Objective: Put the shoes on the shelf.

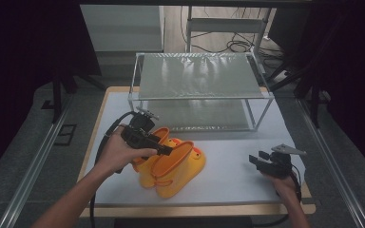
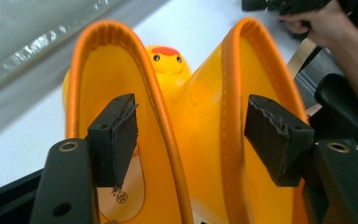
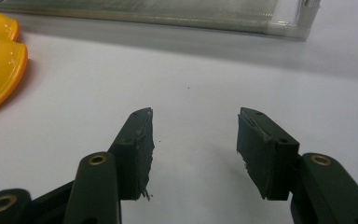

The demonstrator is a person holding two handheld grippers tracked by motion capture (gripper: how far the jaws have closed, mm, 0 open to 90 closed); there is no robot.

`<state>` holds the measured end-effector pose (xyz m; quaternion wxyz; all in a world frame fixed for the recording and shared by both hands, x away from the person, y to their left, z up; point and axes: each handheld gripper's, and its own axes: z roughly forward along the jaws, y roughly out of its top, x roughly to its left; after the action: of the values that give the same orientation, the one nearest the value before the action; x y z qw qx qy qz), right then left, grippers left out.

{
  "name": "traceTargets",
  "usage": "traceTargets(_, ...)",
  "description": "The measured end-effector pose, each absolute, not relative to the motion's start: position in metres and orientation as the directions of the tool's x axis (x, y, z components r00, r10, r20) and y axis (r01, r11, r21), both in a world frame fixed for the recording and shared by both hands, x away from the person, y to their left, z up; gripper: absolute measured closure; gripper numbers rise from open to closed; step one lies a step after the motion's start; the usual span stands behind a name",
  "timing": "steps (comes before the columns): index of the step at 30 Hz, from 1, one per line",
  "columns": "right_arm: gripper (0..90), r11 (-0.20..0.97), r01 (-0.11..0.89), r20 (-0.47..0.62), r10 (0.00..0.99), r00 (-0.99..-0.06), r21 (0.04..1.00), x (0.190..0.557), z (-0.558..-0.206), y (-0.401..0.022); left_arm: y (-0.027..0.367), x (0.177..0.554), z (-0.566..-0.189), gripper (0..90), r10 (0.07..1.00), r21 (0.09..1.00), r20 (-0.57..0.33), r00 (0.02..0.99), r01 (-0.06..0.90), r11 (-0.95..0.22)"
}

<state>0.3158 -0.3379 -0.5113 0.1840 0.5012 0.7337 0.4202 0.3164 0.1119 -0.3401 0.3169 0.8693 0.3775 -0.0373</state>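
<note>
Yellow rubber duck-faced boots (image 1: 171, 166) lie together on the white table (image 1: 228, 175) before the wire shelf (image 1: 199, 90). Left gripper (image 2: 189, 140) open, straddling both cuffs; right gripper (image 3: 193, 149) open, empty. Light, floppy, slick-looking: pinch the orange rims.

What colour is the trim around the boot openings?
Orange trim on yellow boots, clearest in the left gripper view.

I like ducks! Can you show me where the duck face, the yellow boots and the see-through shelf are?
duck face (image 2: 167, 59), left gripper view, on its head between the eyes.
yellow boots (image 1: 183, 168), high view, on the side of the nearer boot.
see-through shelf (image 1: 197, 76), high view, on its top sheet.
</note>
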Motion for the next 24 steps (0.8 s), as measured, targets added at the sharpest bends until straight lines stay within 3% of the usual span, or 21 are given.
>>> traceTargets(11, 45.6, 0.144, 0.58, 0.149, 0.891, -0.428, 0.801, 0.315, -0.511, -0.338, 0.096, 0.315, -0.35, 45.8, 0.66, 0.498, -0.236, 0.713, 0.672, -0.548)
traceTargets(19, 45.7, 0.146, 0.582, 0.146, 0.893, -0.425, 0.8, 0.316, -0.511, -0.338, 0.094, 0.312, -0.348, 76.0, 0.656, 0.513, -0.189, 0.731, 0.643, -0.568)
traceTargets(24, 45.8, 0.143, 0.583, 0.146, 0.895, -0.421, 0.8, 0.316, -0.511, -0.339, 0.096, 0.313, -0.348, 81.5, 0.653, 0.522, -0.193, 0.733, 0.64, -0.564)
